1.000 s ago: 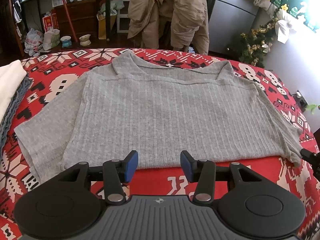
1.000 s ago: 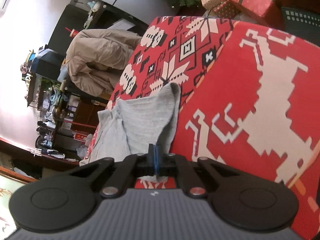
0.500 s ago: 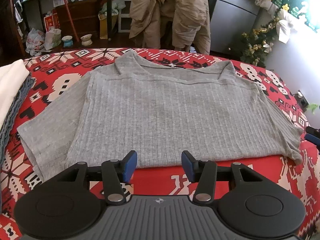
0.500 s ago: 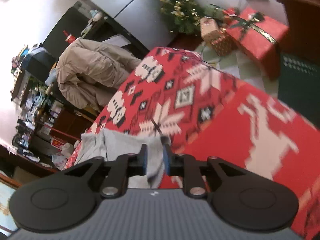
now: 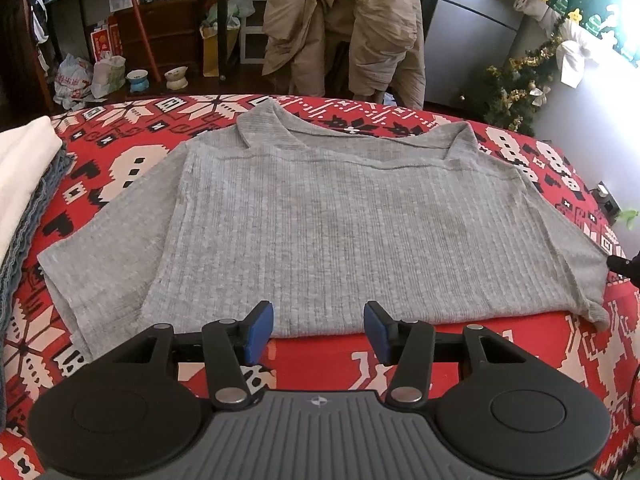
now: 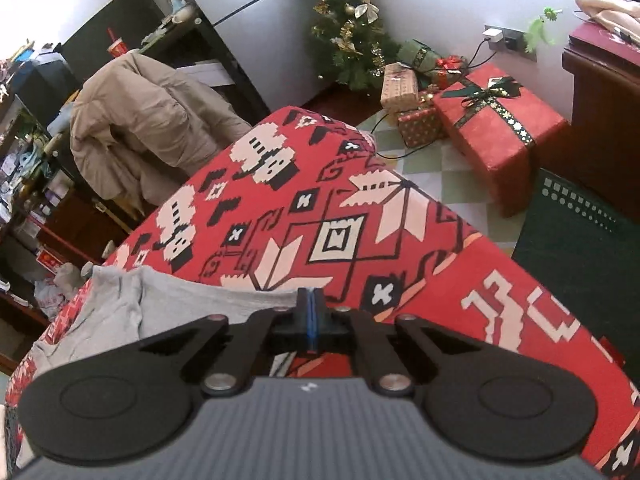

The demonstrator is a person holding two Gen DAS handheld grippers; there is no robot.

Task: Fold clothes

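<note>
Shirt: we see the grey ribbed shirt (image 5: 320,224) lying flat across the middle of the left wrist view, collar toward the top of the frame, hem toward the bottom, one short sleeve spread to each side.
Cloth: under it we find a red tablecloth (image 5: 132,152) with white and black patterns, bare around every side of the shirt.
Left gripper: we have the left gripper (image 5: 319,330) at the lower centre of its frame, its blue pads (image 5: 260,330) standing well apart over the shirt's hem with nothing pinched between them.
Right gripper: in its own view the right gripper (image 6: 312,317) sits at lower centre with its blue pads pressed flat together; the shirt's sleeve edge (image 6: 224,300) runs up to the tips from the left, but we cannot tell whether any fabric is caught.
Stack: folded white and blue fabric (image 5: 24,184) lies at the left edge of the left view.
Jacket: a tan jacket (image 5: 344,28) hangs at the top centre.
Gifts: a red wrapped box (image 6: 500,120) sits at the upper right of the right view.
</note>
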